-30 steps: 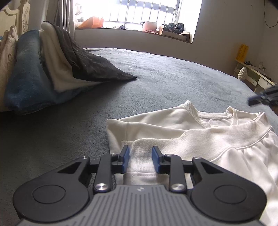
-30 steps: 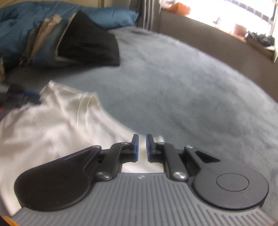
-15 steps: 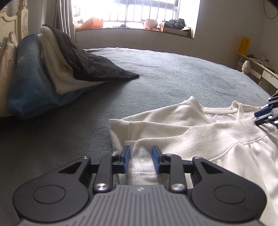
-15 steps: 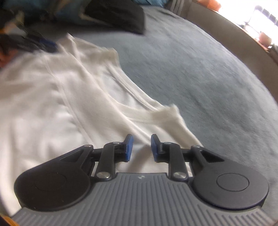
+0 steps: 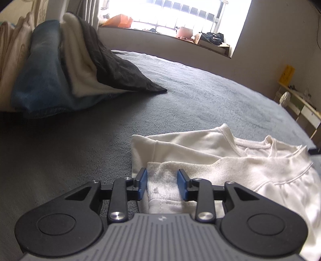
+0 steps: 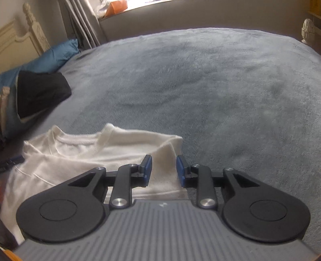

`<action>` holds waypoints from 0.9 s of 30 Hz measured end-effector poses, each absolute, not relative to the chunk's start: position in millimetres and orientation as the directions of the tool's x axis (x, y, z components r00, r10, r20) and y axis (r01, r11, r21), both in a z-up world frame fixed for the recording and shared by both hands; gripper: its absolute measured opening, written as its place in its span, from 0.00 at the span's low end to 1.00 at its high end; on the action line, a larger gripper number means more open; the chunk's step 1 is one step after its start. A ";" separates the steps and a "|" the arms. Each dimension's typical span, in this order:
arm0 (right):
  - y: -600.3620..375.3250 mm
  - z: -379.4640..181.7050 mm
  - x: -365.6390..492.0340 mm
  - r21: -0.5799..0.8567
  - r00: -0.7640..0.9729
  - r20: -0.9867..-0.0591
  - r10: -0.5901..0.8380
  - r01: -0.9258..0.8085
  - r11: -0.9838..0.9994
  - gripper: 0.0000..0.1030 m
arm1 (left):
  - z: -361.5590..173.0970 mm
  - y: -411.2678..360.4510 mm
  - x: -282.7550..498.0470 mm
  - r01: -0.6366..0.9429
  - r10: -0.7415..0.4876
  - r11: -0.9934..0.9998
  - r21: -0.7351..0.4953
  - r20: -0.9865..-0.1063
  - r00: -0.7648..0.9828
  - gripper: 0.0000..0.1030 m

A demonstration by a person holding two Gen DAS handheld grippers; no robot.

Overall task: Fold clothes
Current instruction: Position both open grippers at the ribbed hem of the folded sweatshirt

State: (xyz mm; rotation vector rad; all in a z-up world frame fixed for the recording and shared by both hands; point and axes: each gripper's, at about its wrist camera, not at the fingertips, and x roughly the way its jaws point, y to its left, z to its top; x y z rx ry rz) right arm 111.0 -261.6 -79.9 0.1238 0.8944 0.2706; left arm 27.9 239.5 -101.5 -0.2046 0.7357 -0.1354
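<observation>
Both tongs are open and hold nothing. Left tongs [image 5: 162, 183] and right tongs [image 6: 163, 170] each sit over one corner of the white top [image 5: 230, 160], which lies half folded on the bed [image 5: 200, 100]. If they close too high, they might grab only one layer, and the fold could slip. Only the left view shows the window [image 5: 180, 14]. Only the right view shows the blue pillow [image 6: 52, 58].

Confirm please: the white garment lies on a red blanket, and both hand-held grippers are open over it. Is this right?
Not quite: the blanket is grey, not red, as the right wrist view shows. The rest holds: the white garment lies on it, and the left hand-held gripper and right hand-held gripper are open over it.
</observation>
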 end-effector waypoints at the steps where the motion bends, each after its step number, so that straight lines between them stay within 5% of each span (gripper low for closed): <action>1: -258.1 -82.9 112.1 0.195 0.591 -0.759 0.272 -0.192 0.962 0.26 | -100.2 240.3 26.6 0.049 -0.197 0.970 -0.238 -0.650 0.734 0.34; 13: -254.7 -79.3 105.8 0.164 0.608 -0.736 0.299 -0.268 0.949 0.22 | -94.3 240.4 11.6 0.079 -0.213 0.970 -0.230 -0.647 0.732 0.39; 16: -265.7 -80.9 110.6 0.213 0.616 -0.727 0.303 -0.217 0.953 0.27 | -95.2 241.1 12.3 0.074 -0.217 0.968 -0.241 -0.646 0.732 0.40; 19: -275.8 -90.6 118.2 0.307 0.594 -0.724 0.350 -0.177 0.935 0.43 | -96.0 241.9 12.5 0.066 -0.219 0.965 -0.254 -0.644 0.732 0.40; 27: -265.3 -84.0 99.7 0.315 0.602 -0.698 0.388 -0.229 0.921 0.36 | -95.5 243.8 13.7 0.060 -0.226 0.961 -0.270 -0.640 0.734 0.40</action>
